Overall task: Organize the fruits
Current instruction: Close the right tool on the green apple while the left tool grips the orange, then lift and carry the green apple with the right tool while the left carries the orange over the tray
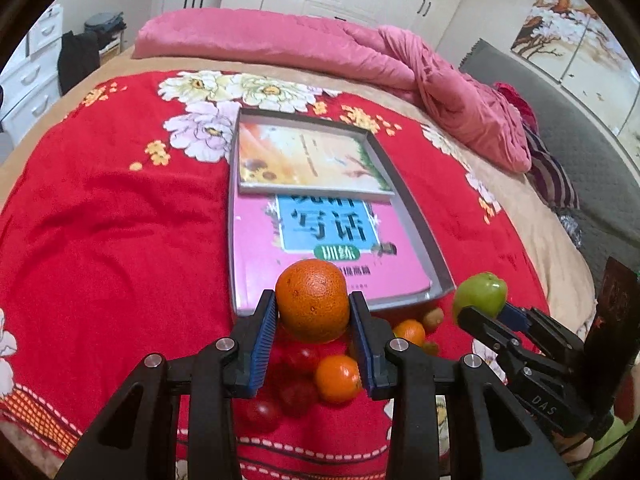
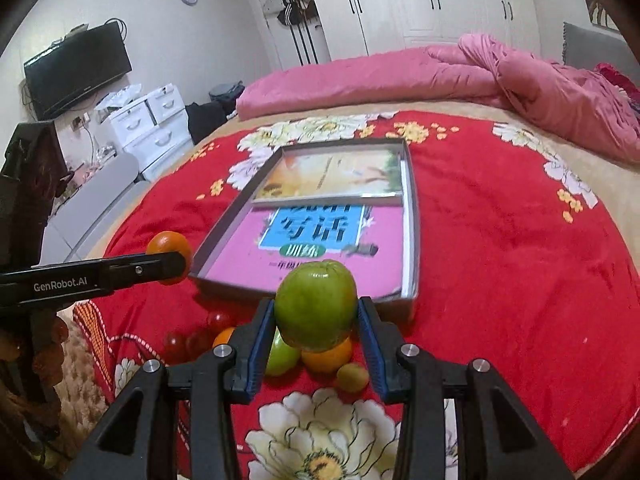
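My left gripper (image 1: 313, 312) is shut on a large orange (image 1: 312, 300) and holds it above the fruit pile, just before the grey tray's near edge (image 1: 400, 302). My right gripper (image 2: 316, 316) is shut on a green apple (image 2: 316, 304), also held above the pile. In the left wrist view the apple (image 1: 480, 294) and right gripper show at the right. In the right wrist view the orange (image 2: 170, 256) shows at the left. On the red cloth below lie small oranges (image 1: 338, 378), red tomatoes (image 1: 298, 396), another green fruit (image 2: 284, 354) and a small yellowish fruit (image 2: 352, 377).
The grey tray (image 2: 414, 240) holds a pink book (image 2: 320, 240) and a lighter book (image 2: 336, 178) at its far end. A pink quilt (image 1: 400, 64) lies across the back of the bed. White drawers (image 2: 152, 128) and a TV (image 2: 78, 68) stand at the left.
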The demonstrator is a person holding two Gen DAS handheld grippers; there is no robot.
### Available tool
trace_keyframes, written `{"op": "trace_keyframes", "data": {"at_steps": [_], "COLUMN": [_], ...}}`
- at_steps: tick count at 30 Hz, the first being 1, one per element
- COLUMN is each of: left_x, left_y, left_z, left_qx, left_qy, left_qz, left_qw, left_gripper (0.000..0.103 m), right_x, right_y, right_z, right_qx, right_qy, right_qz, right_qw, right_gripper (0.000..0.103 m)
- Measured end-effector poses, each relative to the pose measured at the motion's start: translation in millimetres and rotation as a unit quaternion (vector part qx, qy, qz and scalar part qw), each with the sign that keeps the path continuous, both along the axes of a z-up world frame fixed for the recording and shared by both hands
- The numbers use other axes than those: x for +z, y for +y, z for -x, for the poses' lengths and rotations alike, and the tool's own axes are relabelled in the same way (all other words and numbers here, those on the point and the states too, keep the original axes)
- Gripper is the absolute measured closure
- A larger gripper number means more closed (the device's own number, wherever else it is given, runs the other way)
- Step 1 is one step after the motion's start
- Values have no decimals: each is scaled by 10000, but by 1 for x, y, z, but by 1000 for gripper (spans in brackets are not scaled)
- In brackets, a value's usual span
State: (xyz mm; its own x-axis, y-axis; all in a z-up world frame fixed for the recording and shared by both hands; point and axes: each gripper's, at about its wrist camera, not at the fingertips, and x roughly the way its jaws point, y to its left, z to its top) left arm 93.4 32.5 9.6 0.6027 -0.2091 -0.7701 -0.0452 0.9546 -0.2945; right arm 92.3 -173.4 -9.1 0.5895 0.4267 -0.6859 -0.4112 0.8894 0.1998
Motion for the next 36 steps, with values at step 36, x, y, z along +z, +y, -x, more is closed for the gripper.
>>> {"op": "trace_keyframes", "data": {"at_steps": [36], "left_x": [-44], "left_y": [-13], "left_z": [-47], "left_qx": [80], "left_qy": [243], "left_qz": [-556], "left_qw": [9981], "left_gripper": [66], "right_x": [-16], "right_y": [6], "right_z": [-55], "right_qx": [0], "right_qy": [-61], "right_qz": [481], "right_qw": [9988], "right_gripper": [62]}}
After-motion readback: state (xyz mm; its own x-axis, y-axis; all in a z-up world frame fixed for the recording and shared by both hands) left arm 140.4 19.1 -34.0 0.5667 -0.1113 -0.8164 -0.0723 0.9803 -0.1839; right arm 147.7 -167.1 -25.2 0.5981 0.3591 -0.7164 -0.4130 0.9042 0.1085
